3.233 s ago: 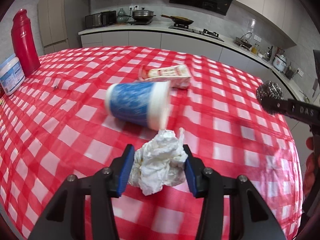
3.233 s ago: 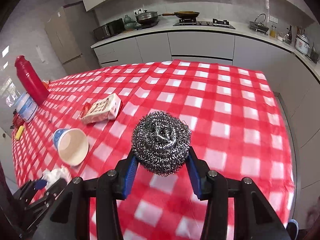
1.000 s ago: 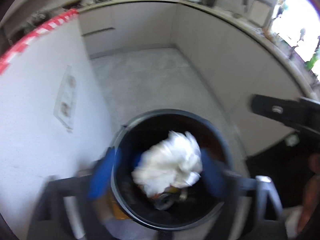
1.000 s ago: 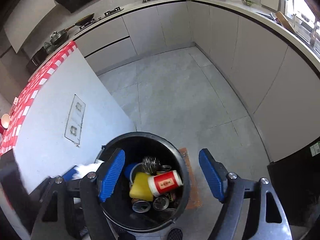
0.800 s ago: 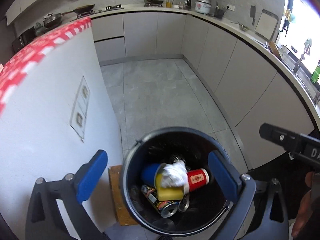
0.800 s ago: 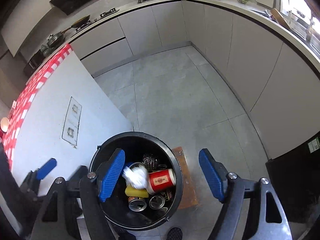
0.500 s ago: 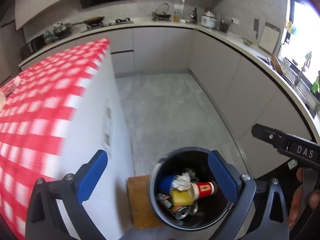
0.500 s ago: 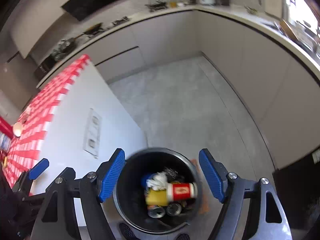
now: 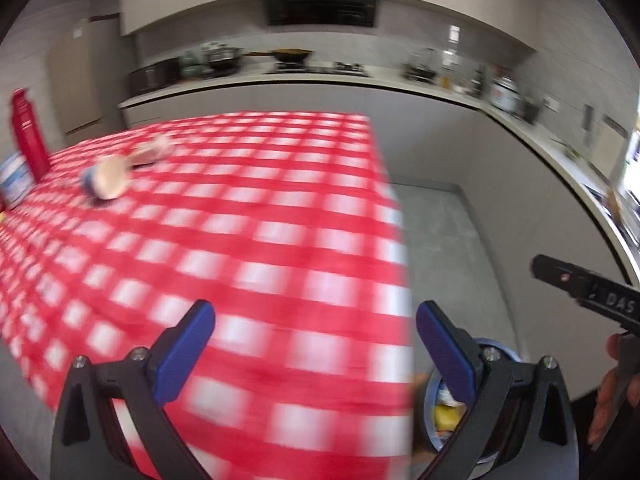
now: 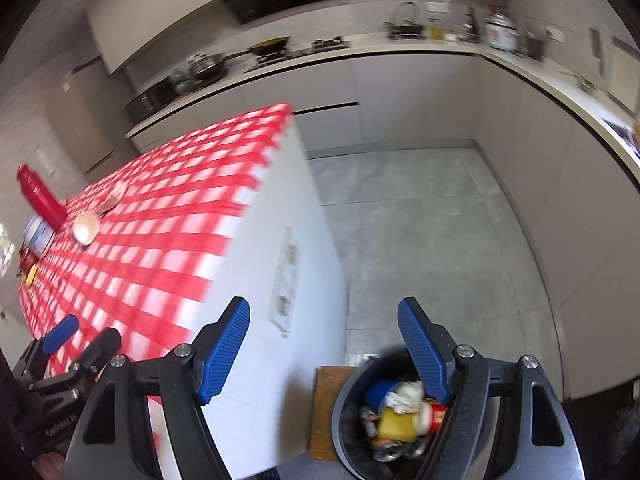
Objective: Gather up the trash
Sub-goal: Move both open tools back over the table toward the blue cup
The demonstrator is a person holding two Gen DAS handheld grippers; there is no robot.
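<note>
My left gripper (image 9: 314, 344) is open and empty, above the near right corner of the red checked table (image 9: 240, 240). My right gripper (image 10: 324, 344) is open and empty, above the table's white end panel and the floor. The black trash bin (image 10: 348, 432) stands on the floor by the table's end; it holds the crumpled white paper (image 10: 404, 394), cans and a yellow item. The bin also shows in the left wrist view (image 9: 436, 404), low right behind my right finger. A blue paper cup (image 9: 105, 179) lies on its side on the far left of the table, with a small packet (image 9: 154, 150) behind it.
A red thermos (image 9: 28, 132) and a blue-white tub (image 9: 14, 178) stand at the table's far left edge. Kitchen counters (image 10: 400, 56) run along the back and right walls. Grey floor (image 10: 420, 240) lies between table and cabinets. A brown mat (image 10: 324, 412) lies beside the bin.
Both grippers dropped their loads, the paper and the steel scourer, into the bin and stayed open. Both views have swung up and left from the bin toward the table.
</note>
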